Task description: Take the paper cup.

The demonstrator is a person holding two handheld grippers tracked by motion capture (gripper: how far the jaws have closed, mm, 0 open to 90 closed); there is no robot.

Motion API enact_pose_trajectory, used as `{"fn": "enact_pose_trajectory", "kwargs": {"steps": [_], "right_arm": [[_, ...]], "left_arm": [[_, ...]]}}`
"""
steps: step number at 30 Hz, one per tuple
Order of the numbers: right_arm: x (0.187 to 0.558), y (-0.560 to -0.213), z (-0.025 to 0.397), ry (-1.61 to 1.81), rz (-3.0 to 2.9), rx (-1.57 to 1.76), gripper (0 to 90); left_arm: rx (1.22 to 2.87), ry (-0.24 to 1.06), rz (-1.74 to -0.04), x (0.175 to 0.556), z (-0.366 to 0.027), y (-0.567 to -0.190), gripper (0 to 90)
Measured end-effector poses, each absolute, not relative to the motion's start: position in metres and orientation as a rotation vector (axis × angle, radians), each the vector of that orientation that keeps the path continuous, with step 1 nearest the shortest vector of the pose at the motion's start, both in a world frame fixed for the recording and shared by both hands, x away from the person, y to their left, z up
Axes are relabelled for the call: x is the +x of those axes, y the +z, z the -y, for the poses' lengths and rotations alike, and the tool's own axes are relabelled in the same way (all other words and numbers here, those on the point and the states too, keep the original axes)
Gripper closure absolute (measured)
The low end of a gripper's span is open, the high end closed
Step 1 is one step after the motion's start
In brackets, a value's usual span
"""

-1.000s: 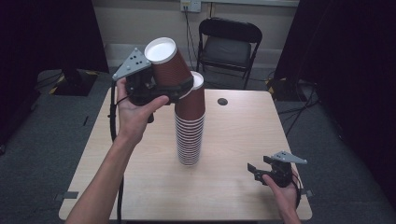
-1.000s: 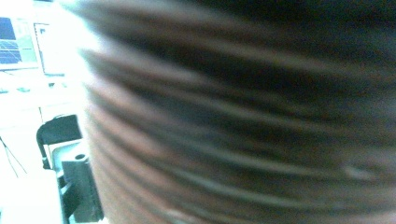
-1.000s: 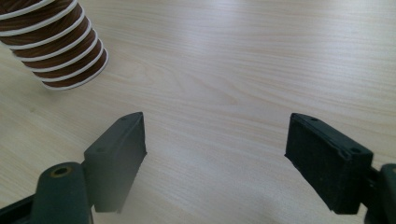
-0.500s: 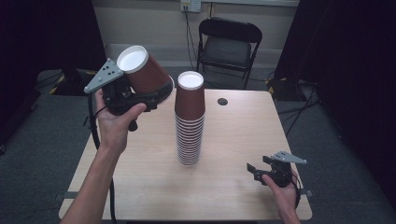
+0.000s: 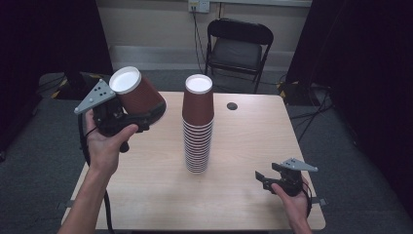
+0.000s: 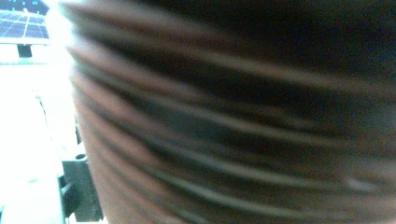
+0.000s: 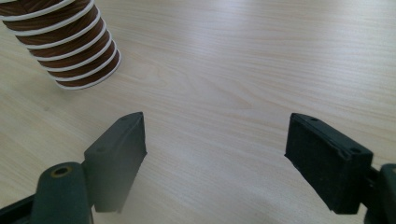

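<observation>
A brown paper cup (image 5: 138, 92) sits tilted at the upper left of the high view, upside down with its white base up, clamped in my left gripper (image 5: 127, 113) and lifted clear of the table (image 5: 243, 126). The stack of cups (image 5: 197, 124) stands upright at centre frame, well apart. At lower right, my right gripper (image 5: 266, 180) rests, jaws spread wide over bare wood.

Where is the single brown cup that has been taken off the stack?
In the high view, the single cup is held tilted in the left gripper, above the table's left edge, left of the stack.
</observation>
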State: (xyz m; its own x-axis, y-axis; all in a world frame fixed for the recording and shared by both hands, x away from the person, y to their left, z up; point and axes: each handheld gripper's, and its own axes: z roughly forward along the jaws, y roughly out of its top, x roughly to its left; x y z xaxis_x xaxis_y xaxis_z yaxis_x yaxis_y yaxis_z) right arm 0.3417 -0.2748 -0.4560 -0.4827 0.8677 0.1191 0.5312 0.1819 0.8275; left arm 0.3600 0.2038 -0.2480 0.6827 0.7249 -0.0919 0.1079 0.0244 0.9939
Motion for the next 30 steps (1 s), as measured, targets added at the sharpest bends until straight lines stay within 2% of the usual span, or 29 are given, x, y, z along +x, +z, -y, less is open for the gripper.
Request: {"fn": "enact_pose_trajectory", "kwargs": {"steps": [10,12,24,30], "right_arm": [[0.339,-0.453,0.269,1.223,-2.095,1.282,22.0],[0.338,-0.453,0.268,1.231,-2.11,1.266,24.9],[0.333,-0.451,0.248,1.27,-2.197,1.15,26.4],[0.327,-0.447,0.234,1.328,-2.229,1.04,26.9]], "left_arm": [[1.542,0.483,-0.759,0.352,-0.206,-0.289,11.2],[1.527,0.464,-0.768,0.35,-0.204,-0.297,11.2],[1.538,0.391,-0.746,0.336,-0.193,-0.323,11.0],[1.612,0.421,-0.768,0.334,-0.183,-0.343,11.0]]}}
